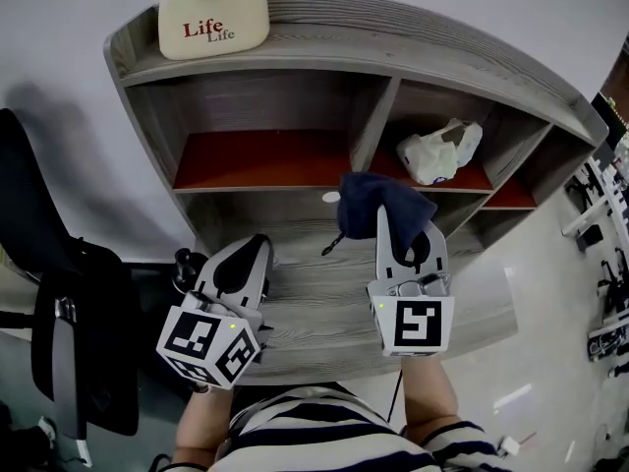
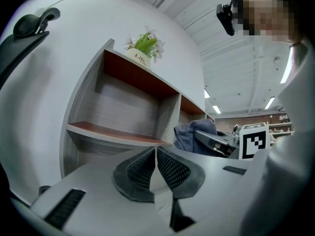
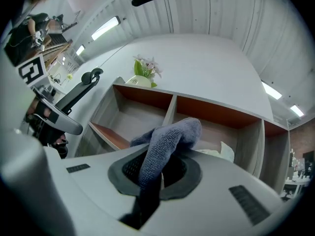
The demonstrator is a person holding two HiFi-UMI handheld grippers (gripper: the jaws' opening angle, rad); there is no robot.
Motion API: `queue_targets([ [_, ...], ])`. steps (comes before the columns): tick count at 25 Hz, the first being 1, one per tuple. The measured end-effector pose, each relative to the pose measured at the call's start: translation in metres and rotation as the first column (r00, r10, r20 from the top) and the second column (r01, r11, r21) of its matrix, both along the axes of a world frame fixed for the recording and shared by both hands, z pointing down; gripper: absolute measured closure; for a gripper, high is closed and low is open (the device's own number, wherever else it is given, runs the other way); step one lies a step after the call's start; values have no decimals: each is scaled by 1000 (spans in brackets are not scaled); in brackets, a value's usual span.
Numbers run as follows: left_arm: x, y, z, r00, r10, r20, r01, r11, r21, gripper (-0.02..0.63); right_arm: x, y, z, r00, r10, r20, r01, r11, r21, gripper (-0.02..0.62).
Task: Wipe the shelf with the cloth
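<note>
A grey wooden shelf unit with red-brown boards stands ahead, with open compartments. My right gripper is shut on a dark blue cloth and holds it just in front of the divider between the two upper compartments; the cloth drapes over its jaws. My left gripper hovers over the lower grey ledge, shut with nothing in it. From the left gripper view its jaws meet, and the cloth shows to the right.
A white planter with a green plant stands on the shelf top at left. A crumpled white bag lies in the upper right compartment. A black office chair stands to the left. A person's striped shirt fills the bottom.
</note>
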State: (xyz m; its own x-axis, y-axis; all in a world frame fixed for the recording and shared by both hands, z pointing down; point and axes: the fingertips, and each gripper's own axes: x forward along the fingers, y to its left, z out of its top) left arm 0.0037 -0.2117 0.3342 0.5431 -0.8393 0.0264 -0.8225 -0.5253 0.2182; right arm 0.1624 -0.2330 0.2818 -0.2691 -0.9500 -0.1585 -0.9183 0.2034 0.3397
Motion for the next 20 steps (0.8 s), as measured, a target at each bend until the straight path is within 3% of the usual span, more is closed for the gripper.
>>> queue_targets([
  [3,-1,0,2,1000,0,12,0,1000,-3,578,8,7,11,1000,6,-7,-7,999,-49,551],
  [9,-2,1,6,1000,-7,27,7,1000,-7,578,14,18,37,998,-12,70,21,991,-134,551],
  [20,-5,8,32,998,-10,63,14,998,-57,580,12,36,92,987,-22,160,70,952,-299,551],
])
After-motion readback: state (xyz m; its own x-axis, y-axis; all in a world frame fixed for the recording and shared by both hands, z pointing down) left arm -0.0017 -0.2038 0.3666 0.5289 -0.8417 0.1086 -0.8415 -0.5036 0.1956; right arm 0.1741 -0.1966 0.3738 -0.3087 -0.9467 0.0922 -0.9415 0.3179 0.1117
